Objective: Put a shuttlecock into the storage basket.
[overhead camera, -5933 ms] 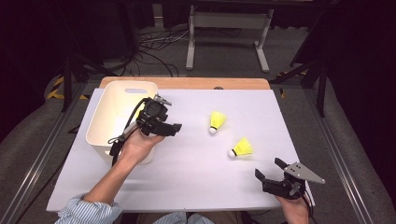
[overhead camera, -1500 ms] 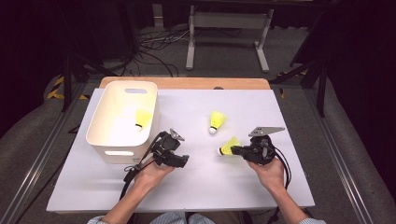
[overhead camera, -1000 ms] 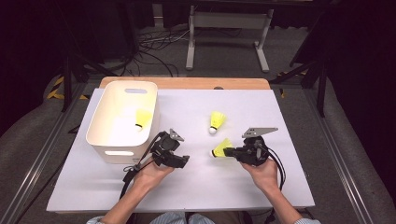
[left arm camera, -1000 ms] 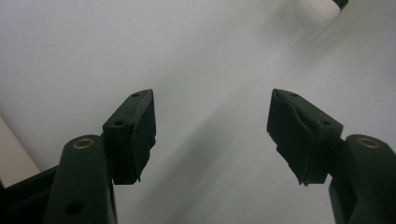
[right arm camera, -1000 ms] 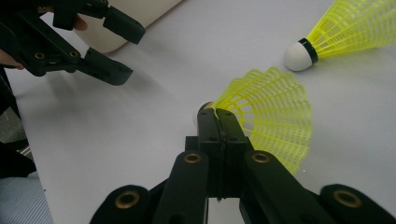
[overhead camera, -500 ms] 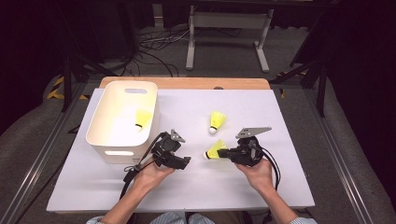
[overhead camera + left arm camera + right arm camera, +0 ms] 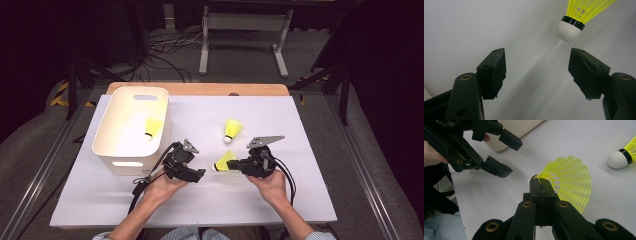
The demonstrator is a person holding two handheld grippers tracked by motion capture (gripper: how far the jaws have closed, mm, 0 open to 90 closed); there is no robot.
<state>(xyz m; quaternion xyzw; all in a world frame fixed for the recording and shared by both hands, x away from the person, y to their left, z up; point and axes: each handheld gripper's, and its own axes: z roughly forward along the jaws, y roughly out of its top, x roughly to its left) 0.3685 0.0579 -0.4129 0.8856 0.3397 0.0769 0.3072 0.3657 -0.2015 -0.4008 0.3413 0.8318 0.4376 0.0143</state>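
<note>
My right gripper (image 7: pixel 231 164) (image 7: pixel 540 182) is shut on the yellow skirt of a shuttlecock (image 7: pixel 221 163) (image 7: pixel 571 182), its white cork pointing left just above the white table. My left gripper (image 7: pixel 200 174) (image 7: pixel 537 72) sits a short way left of it, open, with nothing between its jaws. In the left gripper view the held shuttlecock's cork (image 7: pixel 567 30) hangs just beyond the jaw tips, nearer one of them. The right gripper view shows the left gripper (image 7: pixel 510 157) open, facing the cork. A second shuttlecock (image 7: pixel 231 130) (image 7: pixel 621 157) lies loose on the table behind.
A white bin (image 7: pixel 107 150) (image 7: pixel 524 127) stands at the left of the table with another yellow shuttlecock (image 7: pixel 152 126) inside. The left gripper's cable (image 7: pixel 142 182) trails toward the front edge. Bare table lies to the right and front.
The right gripper has carried its shuttlecock a little to the left, closer to the left gripper. The left hand has stayed put.
</note>
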